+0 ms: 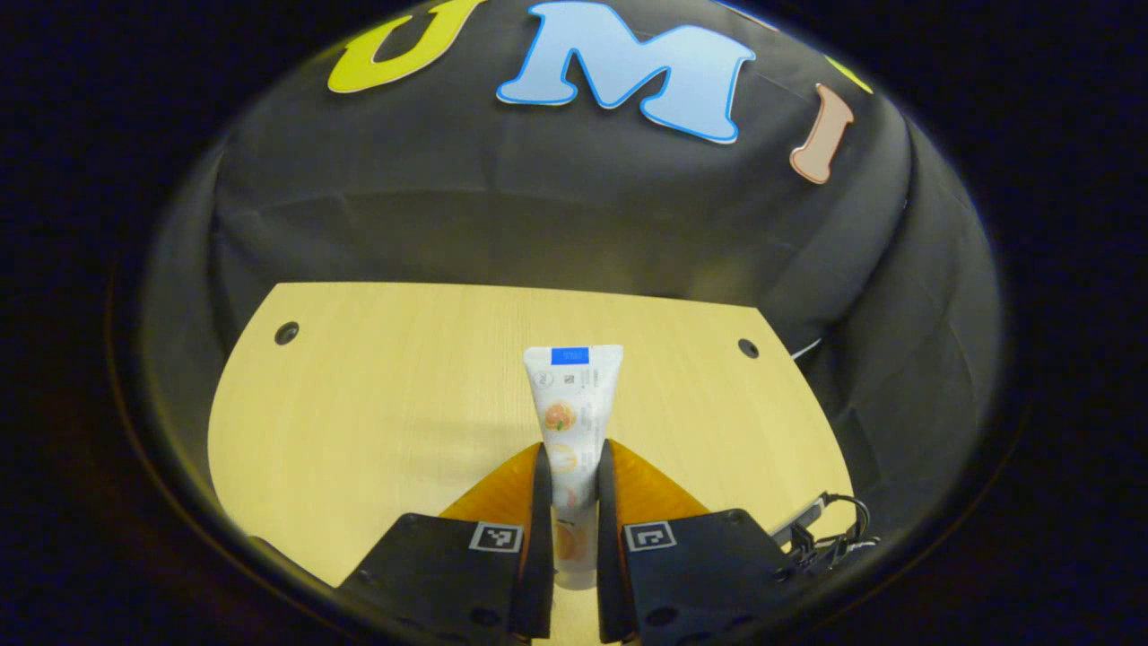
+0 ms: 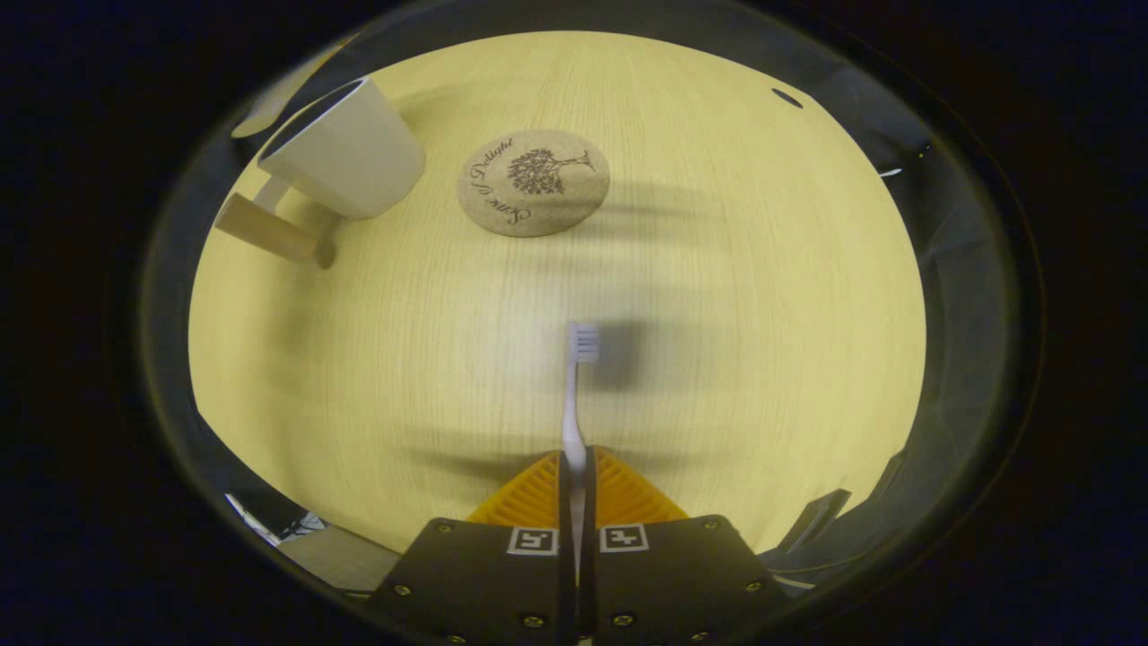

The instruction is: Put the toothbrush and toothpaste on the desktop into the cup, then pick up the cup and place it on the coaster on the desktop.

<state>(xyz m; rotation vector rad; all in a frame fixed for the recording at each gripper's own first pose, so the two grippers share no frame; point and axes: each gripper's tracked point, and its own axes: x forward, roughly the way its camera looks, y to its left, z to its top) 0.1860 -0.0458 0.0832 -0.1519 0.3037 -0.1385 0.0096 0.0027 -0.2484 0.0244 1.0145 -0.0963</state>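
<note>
We hold the toothpaste (image 1: 572,422) pinched in our left gripper (image 1: 570,467) and the toothbrush (image 2: 576,404) in our right gripper (image 2: 578,471); both are lifted, neither yet in the cup (image 2: 345,157) beside the coaster (image 2: 534,182).

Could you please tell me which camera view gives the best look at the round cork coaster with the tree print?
The right gripper view: the round cork coaster with the tree print lies bare and unobstructed on the pale wooden desktop, beside the white cup. The left gripper view faces a different stretch of desktop, toward the wall.
</note>
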